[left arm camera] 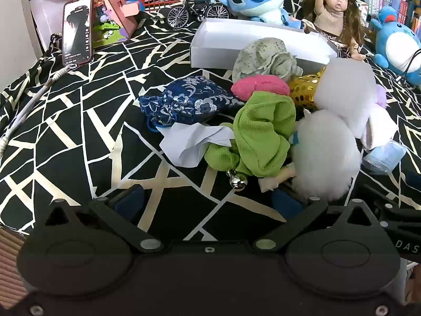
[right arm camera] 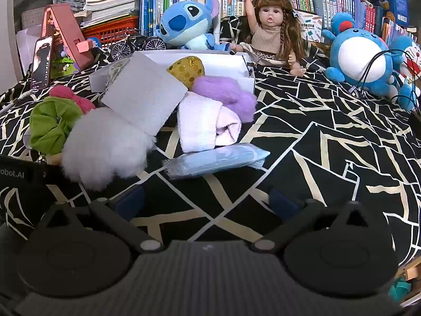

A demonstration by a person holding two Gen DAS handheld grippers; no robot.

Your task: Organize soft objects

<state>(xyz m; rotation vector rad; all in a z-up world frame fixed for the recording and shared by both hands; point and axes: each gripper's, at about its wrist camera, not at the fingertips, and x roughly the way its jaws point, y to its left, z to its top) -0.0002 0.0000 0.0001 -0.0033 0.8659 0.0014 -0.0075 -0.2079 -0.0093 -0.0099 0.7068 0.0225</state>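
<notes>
A heap of soft things lies on the black-and-cream patterned cloth [left arm camera: 79,121] before a white box [left arm camera: 210,52]. In the left wrist view it holds a blue brocade pouch [left arm camera: 184,100], a green scrunchie [left arm camera: 263,137] with a bell, a pink piece [left arm camera: 260,85], a grey-green cloth [left arm camera: 263,58], crumpled white paper [left arm camera: 189,142] and a white fluffy ball [left arm camera: 323,155]. My left gripper [left arm camera: 208,201] stands open just short of the scrunchie. The right wrist view shows a white foam block [right arm camera: 144,97], purple wool [right arm camera: 226,94], a folded white-pink towel [right arm camera: 208,123] and a blue mask pack [right arm camera: 215,159]. My right gripper [right arm camera: 206,201] is open, empty, below that pack.
Behind the box [right arm camera: 244,81] sit a blue alien plush [right arm camera: 184,23], a doll [right arm camera: 273,31] and a round blue plush [right arm camera: 360,58] with cables over it. A phone [left arm camera: 77,29], a model bicycle [left arm camera: 197,10], a red crate and bookshelves line the back.
</notes>
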